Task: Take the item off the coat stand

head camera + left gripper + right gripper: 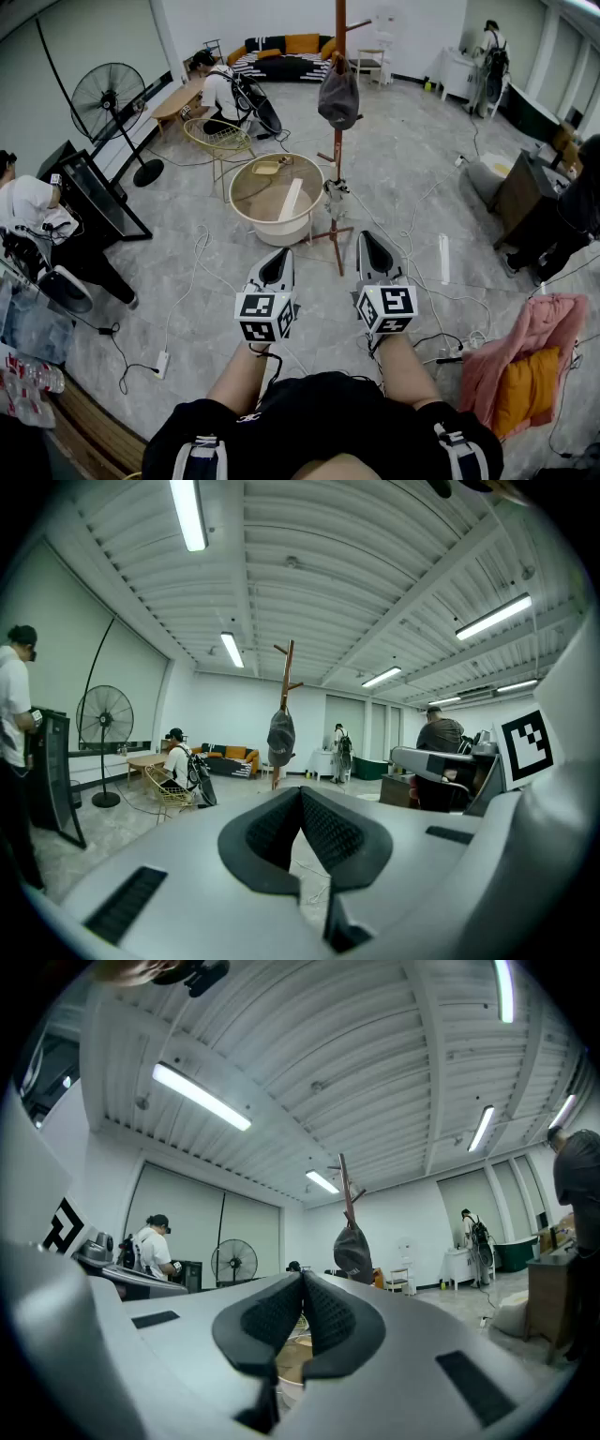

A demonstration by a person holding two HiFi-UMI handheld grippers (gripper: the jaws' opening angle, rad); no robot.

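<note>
Hanging high on the coat stand, well ahead of both grippers: dark grey item, cap or small bag. Likely light, soft, limp; pinch near its top loop. Left gripper and right gripper: jaws together, empty.

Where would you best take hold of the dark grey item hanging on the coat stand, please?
Probably near its narrow top, approaching from the person's side: the dark grey item hangs loose, top uppermost, against the coat stand pole, so a grip there could lift it off.
</note>
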